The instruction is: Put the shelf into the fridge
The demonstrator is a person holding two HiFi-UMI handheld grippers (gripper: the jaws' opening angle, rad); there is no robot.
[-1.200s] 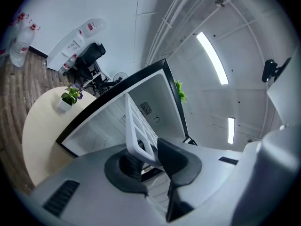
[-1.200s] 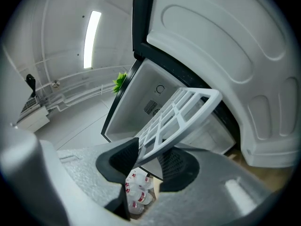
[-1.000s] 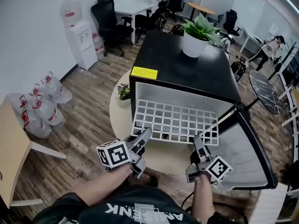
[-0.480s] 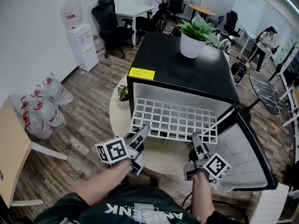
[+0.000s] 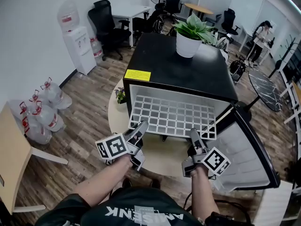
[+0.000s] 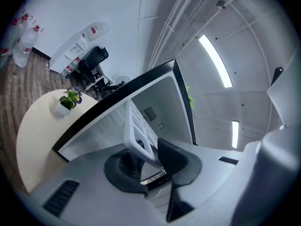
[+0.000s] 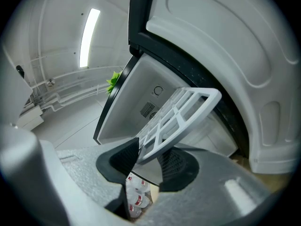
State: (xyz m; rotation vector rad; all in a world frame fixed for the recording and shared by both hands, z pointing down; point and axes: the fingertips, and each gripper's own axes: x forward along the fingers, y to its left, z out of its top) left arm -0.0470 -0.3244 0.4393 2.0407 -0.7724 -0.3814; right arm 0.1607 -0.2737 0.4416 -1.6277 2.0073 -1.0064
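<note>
A round pale table [image 5: 162,157] on the wood-plank floor [image 5: 89,121] carries the open black fridge [image 5: 188,69] and, just beside its left wall, a small potted plant [image 5: 121,95]; a larger white-potted plant [image 5: 188,39] stands on the fridge's top.

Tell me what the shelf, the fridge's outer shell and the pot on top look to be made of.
The shelf looks like white moulded plastic: thick flat bars in a grid, matte. The fridge shell is black, smooth and slightly glossy, probably painted metal, though plastic is possible. The pot is plain white and smooth; ceramic or plastic, I cannot tell.
</note>
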